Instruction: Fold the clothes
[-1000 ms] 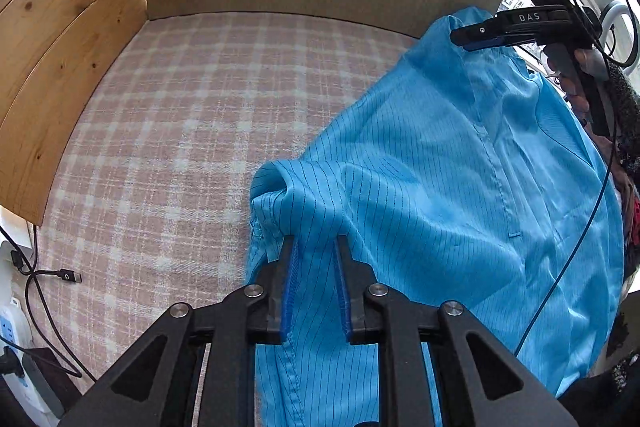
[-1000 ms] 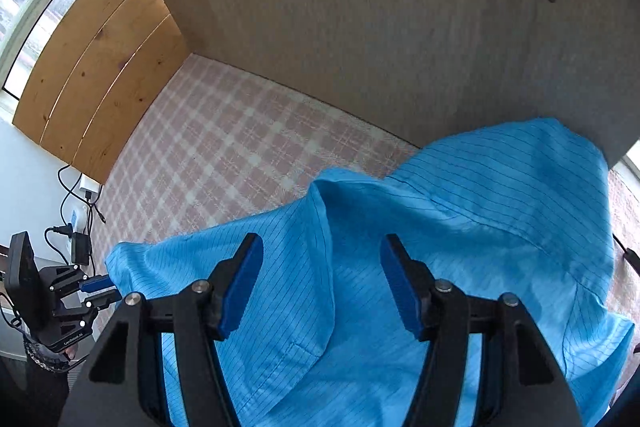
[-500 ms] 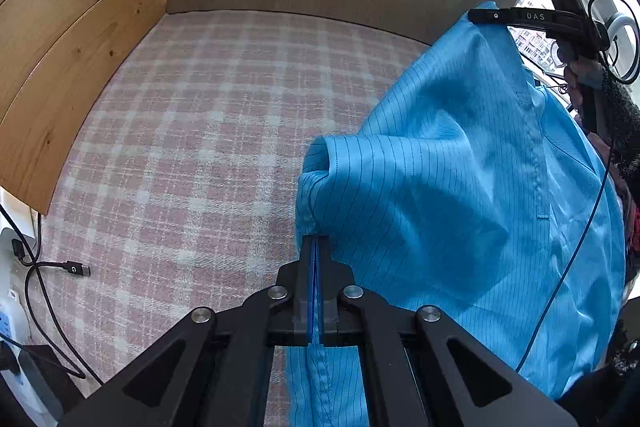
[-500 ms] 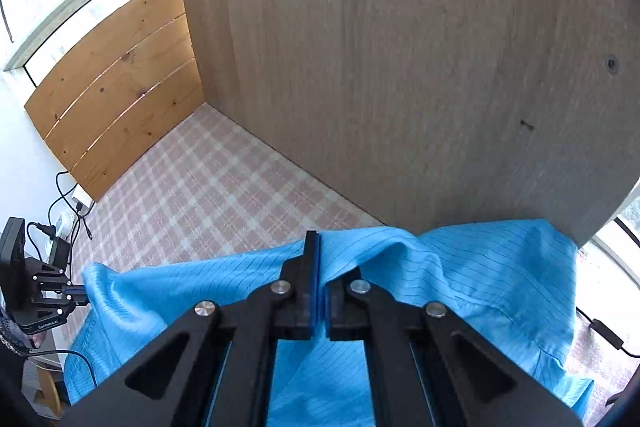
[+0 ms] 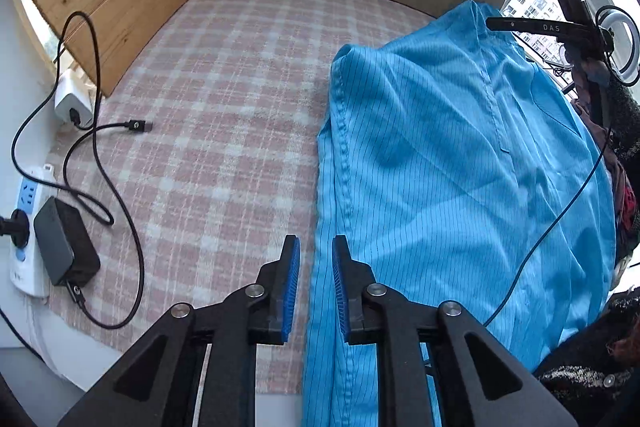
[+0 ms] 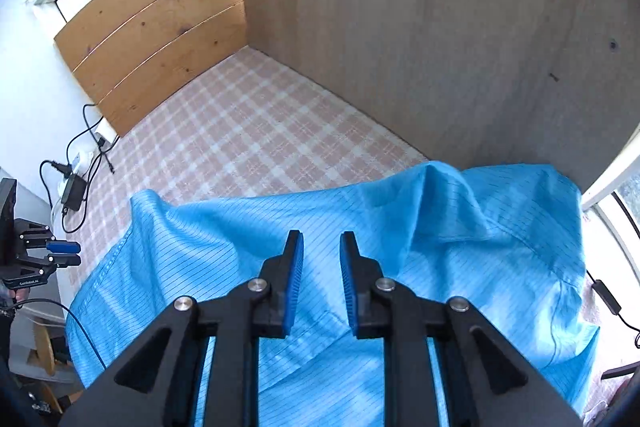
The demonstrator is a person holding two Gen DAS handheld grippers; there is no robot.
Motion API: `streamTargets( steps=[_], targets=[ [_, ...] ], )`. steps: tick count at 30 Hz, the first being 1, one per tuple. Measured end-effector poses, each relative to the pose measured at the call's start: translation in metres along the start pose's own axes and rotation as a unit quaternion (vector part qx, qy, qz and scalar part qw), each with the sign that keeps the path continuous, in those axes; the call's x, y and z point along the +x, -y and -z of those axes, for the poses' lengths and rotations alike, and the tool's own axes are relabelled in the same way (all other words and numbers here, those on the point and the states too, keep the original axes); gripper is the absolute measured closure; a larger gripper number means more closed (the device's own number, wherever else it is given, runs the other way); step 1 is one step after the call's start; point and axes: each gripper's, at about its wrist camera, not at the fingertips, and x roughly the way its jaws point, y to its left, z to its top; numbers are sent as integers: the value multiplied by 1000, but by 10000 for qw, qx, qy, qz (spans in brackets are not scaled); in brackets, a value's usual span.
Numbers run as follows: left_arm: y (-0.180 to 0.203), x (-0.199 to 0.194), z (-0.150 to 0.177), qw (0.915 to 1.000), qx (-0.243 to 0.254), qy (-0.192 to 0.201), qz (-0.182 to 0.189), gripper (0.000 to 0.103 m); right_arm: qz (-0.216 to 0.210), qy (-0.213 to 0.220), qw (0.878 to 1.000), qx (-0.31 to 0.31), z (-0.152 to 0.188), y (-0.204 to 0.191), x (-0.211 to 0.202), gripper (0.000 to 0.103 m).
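"DAS" — on the right tool [image 5: 552, 27]

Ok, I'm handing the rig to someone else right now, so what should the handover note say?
Left tool: jaws opening, nothing gripped; the shirt edge lies just under the gap.
Right tool: jaws opening, nothing gripped, over the shirt's middle.
Shirt: blue, spread on the checked cloth, right part of the surface, with a raised bump near the back board. A charger cable lies on the cloth at the left.
Done: shirt laid out and let go by both tools; no finished fold visible.
Left: smooth the bump, then fold sleeves and body.
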Motion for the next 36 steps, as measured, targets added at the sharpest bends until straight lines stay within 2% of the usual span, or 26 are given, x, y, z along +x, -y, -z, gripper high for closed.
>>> streamTargets(
  steps=[3, 6, 11, 18, 21, 22, 25, 29, 31, 33, 35, 36],
  targets=[
    [1, -19, 64, 9994, -253, -240, -39, 86, -28, -376, 9982, -474, 11, -38, 31, 84],
    [6, -23, 113, 9975, -613, -343, -13, 86, 59, -542, 9976, -432, 14, -40, 53, 84],
    [1, -10, 159, 9943, -974, -418, -116, 86, 440, -858, 9941, -500, 17, -36, 78, 84],
    [-8, 2, 175, 9927, -1173, -259, 31, 83, 636, -952, 9924, -449, 20, -39, 79, 82],
    [-10, 1, 180, 9918, -1251, -204, 169, 90, 671, -971, 9921, -429, 21, -39, 78, 82],
    [-10, 0, 182, 9918, -1249, -174, 191, 97, 655, -975, 9923, -395, 21, -38, 77, 82],
    [-6, -6, 184, 9937, -1113, -105, 45, 101, 650, -971, 9926, -337, 24, -36, 75, 82],
    [-19, -15, 192, 9914, -1285, -5, -241, 103, 747, -970, 9919, -333, 27, -36, 73, 79],
    [-25, -13, 197, 9908, -1316, -75, -313, 103, 790, -966, 9917, -318, 28, -36, 71, 78],
    [-26, -3, 199, 9916, -1219, -346, -275, 103, 848, -978, 9912, -288, 30, -35, 70, 75],
    [-22, 2, 201, 9929, -1015, -507, -363, 91, 924, -1030, 9900, -255, 31, -35, 68, 69],
    [-20, 2, 201, 9934, -919, -548, -418, 89, 963, -1081, 9892, -239, 31, -35, 67, 68]
  ],
)
